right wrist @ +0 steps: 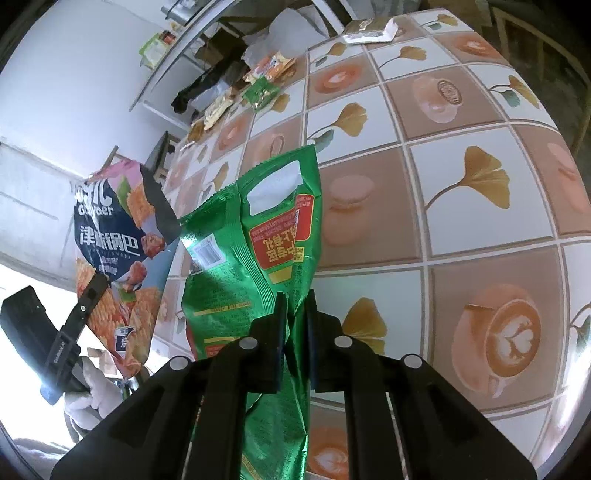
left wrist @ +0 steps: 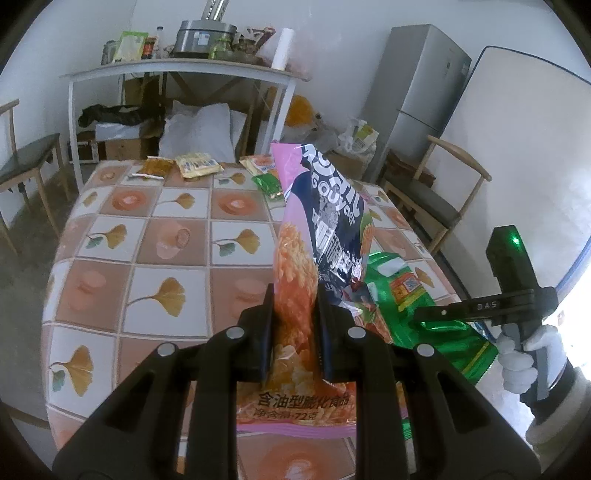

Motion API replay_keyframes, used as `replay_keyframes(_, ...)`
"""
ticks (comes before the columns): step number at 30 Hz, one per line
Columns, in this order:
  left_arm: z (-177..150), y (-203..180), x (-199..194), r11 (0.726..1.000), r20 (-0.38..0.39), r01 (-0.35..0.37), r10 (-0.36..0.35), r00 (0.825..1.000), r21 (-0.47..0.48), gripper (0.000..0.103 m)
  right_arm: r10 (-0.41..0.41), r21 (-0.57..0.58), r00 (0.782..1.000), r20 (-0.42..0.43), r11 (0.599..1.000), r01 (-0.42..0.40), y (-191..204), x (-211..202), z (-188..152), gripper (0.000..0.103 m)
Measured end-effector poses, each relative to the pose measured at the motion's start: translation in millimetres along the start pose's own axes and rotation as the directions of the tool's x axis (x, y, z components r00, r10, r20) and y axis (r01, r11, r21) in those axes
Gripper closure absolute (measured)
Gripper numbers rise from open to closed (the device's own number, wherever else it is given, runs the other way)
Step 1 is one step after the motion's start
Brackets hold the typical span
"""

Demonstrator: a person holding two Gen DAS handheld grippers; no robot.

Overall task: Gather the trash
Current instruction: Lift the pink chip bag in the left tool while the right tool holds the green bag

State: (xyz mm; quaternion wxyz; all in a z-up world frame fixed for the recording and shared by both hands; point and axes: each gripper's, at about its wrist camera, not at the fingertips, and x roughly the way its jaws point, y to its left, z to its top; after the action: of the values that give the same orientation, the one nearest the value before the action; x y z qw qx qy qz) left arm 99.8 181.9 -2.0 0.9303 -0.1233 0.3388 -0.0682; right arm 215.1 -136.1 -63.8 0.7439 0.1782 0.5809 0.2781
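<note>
My left gripper (left wrist: 294,295) is shut on a pink and orange snack bag (left wrist: 295,258) and holds it upright above the table's near edge. The same bag (right wrist: 110,229) hangs at the left of the right wrist view. My right gripper (right wrist: 295,299) is shut on a green snack bag (right wrist: 258,236) and holds it up above the table; that bag (left wrist: 406,295) also shows right of the pink one. Several more wrappers lie at the table's far edge: yellow ones (left wrist: 195,165), an orange one (left wrist: 262,164) and a small green one (left wrist: 269,186).
The table (left wrist: 166,236) has a tiled tablecloth with leaf and coffee prints. A white box (right wrist: 369,33) lies at one far corner. Chairs (left wrist: 436,199) stand on both sides. A cluttered white shelf (left wrist: 184,70) and a fridge (left wrist: 417,85) stand behind.
</note>
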Motion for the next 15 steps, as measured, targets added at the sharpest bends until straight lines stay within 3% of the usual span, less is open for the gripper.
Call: replay_keyframes(15,2.2,-0.7,-8.2,0.999,0.036,-0.046,0.045,0.998,0.021,0.084,0.01,0.047,0.998,0.059,0.999,-0.013,-8.9,-23.1,-2.9,0.094)
